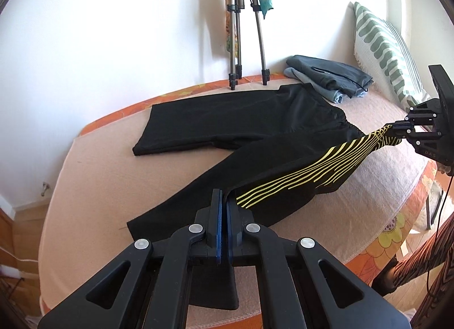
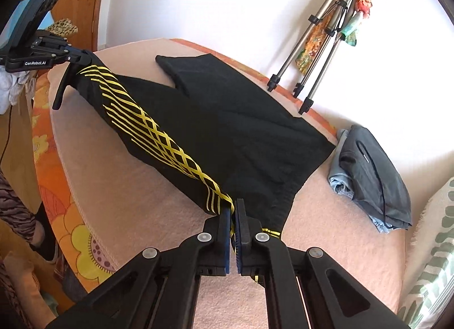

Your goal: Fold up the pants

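Black pants (image 1: 227,127) with a yellow wavy stripe pattern (image 1: 312,170) down one leg lie on a pink blanket on a bed. My left gripper (image 1: 224,201) is shut on the striped leg's hem and lifts it off the blanket. My right gripper (image 2: 233,209) is shut on the waistband at the striped side. The striped leg (image 2: 159,130) hangs stretched between the two grippers. The other leg (image 2: 204,79) lies flat on the blanket. The right gripper also shows in the left wrist view (image 1: 394,127), and the left gripper in the right wrist view (image 2: 85,55).
A stack of folded grey and light blue clothes (image 1: 329,79) sits near the wall, also in the right wrist view (image 2: 371,175). A green-patterned pillow (image 1: 383,48) leans at the right. A tripod (image 1: 247,31) stands against the white wall. The blanket (image 1: 113,164) covers an orange floral bedcover (image 2: 76,226).
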Demonstrator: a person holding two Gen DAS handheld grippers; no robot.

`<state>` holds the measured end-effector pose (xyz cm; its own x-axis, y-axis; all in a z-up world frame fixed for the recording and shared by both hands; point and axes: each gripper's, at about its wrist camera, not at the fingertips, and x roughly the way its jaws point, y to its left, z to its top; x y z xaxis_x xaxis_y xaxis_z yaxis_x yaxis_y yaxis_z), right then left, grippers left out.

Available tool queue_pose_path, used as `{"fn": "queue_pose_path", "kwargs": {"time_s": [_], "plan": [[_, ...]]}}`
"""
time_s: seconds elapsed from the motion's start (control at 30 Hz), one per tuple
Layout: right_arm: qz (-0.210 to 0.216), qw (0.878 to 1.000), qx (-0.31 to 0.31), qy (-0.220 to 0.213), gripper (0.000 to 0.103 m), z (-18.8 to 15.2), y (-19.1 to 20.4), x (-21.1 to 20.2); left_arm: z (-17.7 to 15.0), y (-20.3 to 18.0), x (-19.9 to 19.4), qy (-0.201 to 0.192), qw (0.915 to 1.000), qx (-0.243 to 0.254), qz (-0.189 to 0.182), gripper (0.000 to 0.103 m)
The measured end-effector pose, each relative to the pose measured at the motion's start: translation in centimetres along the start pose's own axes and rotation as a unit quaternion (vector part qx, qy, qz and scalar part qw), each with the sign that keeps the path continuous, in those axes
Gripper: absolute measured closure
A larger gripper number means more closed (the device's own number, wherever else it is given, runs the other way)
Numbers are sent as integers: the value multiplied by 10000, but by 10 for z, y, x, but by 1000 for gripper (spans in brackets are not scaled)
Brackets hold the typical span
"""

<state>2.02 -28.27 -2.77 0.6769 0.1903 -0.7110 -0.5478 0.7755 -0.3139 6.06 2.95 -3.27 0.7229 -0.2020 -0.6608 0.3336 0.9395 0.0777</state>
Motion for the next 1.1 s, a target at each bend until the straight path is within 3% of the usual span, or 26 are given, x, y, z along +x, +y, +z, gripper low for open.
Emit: {"fn": "queue_pose_path", "kwargs": {"time_s": [0.27,0.37,0.53,0.63,0.7,0.8,0.97,1.1], "plan": [[-233,9996,16,-146,103,51,-27,15,51,37,21,-296,9991,-205,235,102],[-246,9996,-7,-171,103,69,-40,26,61,52,37,-158,9993,-290,200,102],[-213,9996,-164,37,103,70,-44,48,47,63,44,227,9986,-408,-259,101],[-116,9997,-76,215,103,59,-50,64,27,57,47,671,9951,-432,-588,88],[-90,9995,-34,316,103,51,-50,71,13,47,48,903,9928,-359,-703,70],[17,9993,98,363,103,41,-48,73,2,30,54,1174,9908,-121,-668,58],[69,9988,145,453,103,29,-41,72,-6,11,71,1415,9878,60,-643,56],[101,9986,191,475,103,25,-40,68,-14,-4,91,1646,9839,690,-18,56]]}}
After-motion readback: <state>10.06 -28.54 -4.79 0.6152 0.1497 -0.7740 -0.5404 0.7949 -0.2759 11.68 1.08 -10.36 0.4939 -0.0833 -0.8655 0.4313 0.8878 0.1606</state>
